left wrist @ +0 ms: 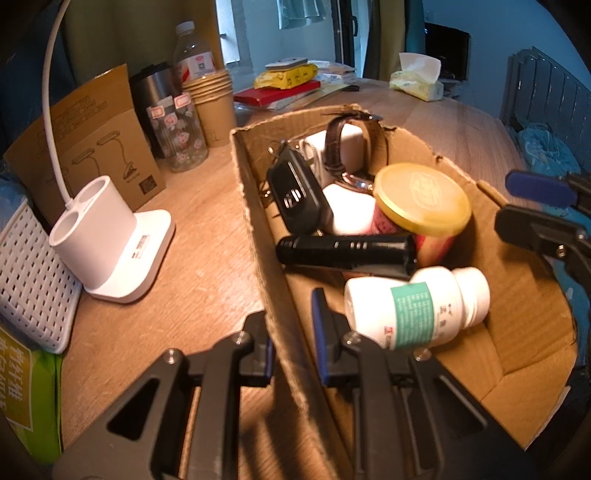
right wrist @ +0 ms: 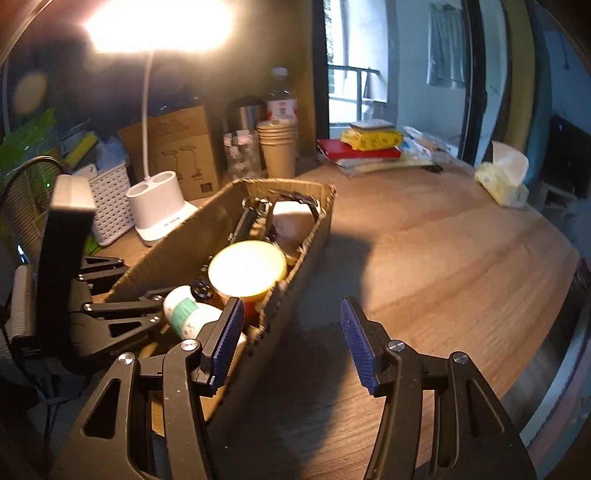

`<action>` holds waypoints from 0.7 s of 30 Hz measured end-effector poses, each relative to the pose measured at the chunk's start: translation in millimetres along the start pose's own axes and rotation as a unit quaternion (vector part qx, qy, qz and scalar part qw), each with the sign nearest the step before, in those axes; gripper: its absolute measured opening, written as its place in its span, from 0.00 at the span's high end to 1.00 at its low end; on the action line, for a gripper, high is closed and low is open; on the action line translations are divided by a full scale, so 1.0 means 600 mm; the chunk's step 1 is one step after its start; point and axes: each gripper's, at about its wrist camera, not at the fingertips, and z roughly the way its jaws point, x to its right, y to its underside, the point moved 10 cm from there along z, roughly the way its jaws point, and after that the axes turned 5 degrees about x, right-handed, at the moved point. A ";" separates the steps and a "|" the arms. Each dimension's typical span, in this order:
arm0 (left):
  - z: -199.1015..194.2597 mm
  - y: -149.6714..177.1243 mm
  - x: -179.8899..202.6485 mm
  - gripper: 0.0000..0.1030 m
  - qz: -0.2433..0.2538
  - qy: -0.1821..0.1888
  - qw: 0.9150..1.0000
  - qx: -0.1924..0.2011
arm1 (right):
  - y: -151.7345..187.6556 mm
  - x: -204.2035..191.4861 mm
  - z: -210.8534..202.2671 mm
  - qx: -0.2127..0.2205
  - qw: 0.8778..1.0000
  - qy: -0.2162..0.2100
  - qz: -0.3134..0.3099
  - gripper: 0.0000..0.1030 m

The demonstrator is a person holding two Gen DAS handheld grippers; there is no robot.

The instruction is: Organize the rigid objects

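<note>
Box (left wrist: 258,221): stands on the table (left wrist: 207,206), full; bottle (left wrist: 413,310) lies nearest.
Left gripper (left wrist: 291,354): jaws pinch the box wall.
Right gripper (right wrist: 291,343): jaws half wide, empty, beside box.
Risk: pulling the thin wall may tip the box, spilling the jar (left wrist: 421,199).

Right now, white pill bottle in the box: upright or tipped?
Tipped. The white pill bottle lies on its side in the cardboard box, cap pointing sideways, just below the black flashlight.

In the cardboard box (left wrist: 524,295) the black flashlight (left wrist: 347,253) hides the jar's (left wrist: 421,206) base, and the white bottle's (left wrist: 413,306) label print is too blurred to read (right view: lamp (right wrist: 159,22) glare swallows the head).
</note>
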 end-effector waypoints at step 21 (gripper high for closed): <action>0.054 -0.048 0.057 0.87 0.033 -0.017 0.999 -0.036 | -0.007 0.101 -0.003 0.017 0.999 -0.010 0.051 0.44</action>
